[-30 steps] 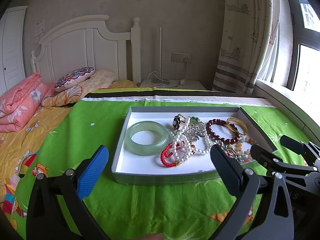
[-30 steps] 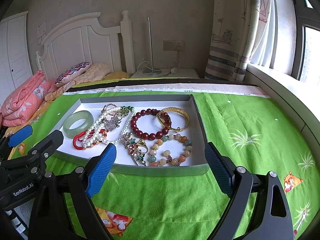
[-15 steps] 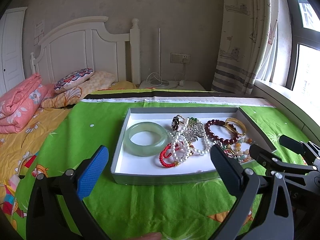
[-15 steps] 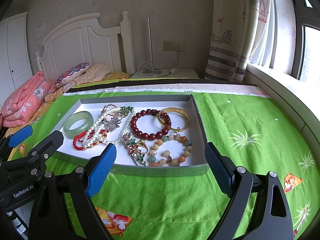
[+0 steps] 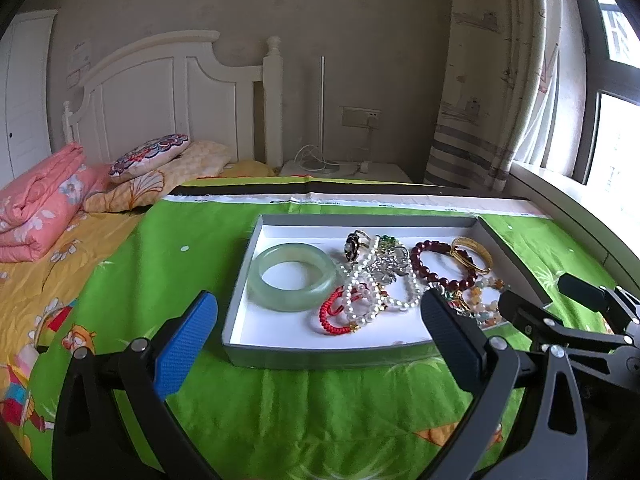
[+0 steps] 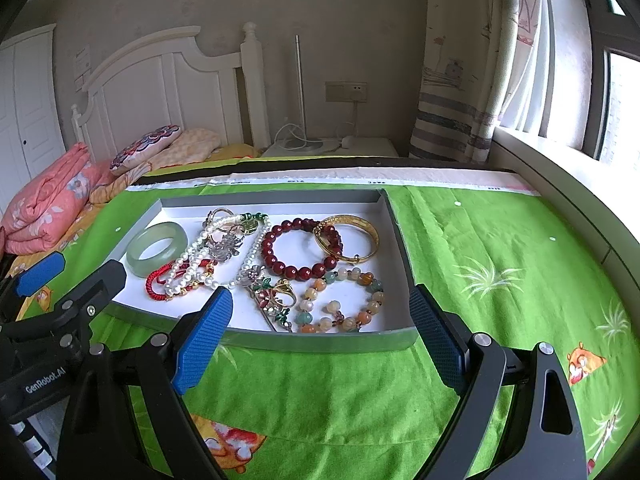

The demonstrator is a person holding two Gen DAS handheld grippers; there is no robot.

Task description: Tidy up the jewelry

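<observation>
Left wrist view: the left gripper (image 5: 316, 320) hangs short of the near wall of a shallow grey tray (image 5: 328, 356) on a green printed bedsheet (image 5: 132, 280), jaws spread wide and grasping nothing. All visible jewelry lies inside the tray. A pale green jade bangle (image 5: 294, 276) sits flat and alone at the left, clear for a pinch across its band. To its right a red cord bracelet (image 5: 336, 316), a pearl strand (image 5: 368, 292) and a silver brooch (image 5: 386, 266) overlap in 1 heap. A dark red bead bracelet (image 5: 436, 264) and a gold bangle (image 5: 472, 254) lie farther right, touching. Right wrist view: the right gripper (image 6: 320, 320) is likewise held near the tray's near wall (image 6: 320, 340), jaws released and empty, facing the right half. There a mixed-stone bead bracelet (image 6: 340, 300) lies nearest, beside an enamelled flower pin with a gold ring (image 6: 276, 296). Judgement: both tools are poised level with the tray, consistent with selecting a piece. The heaped, overlapping pieces suggest sorting remains, though the scene would equally fit items gathered into the tray as the finished arrangement. Entangled strands risk dragging neighbours when lifted.
</observation>
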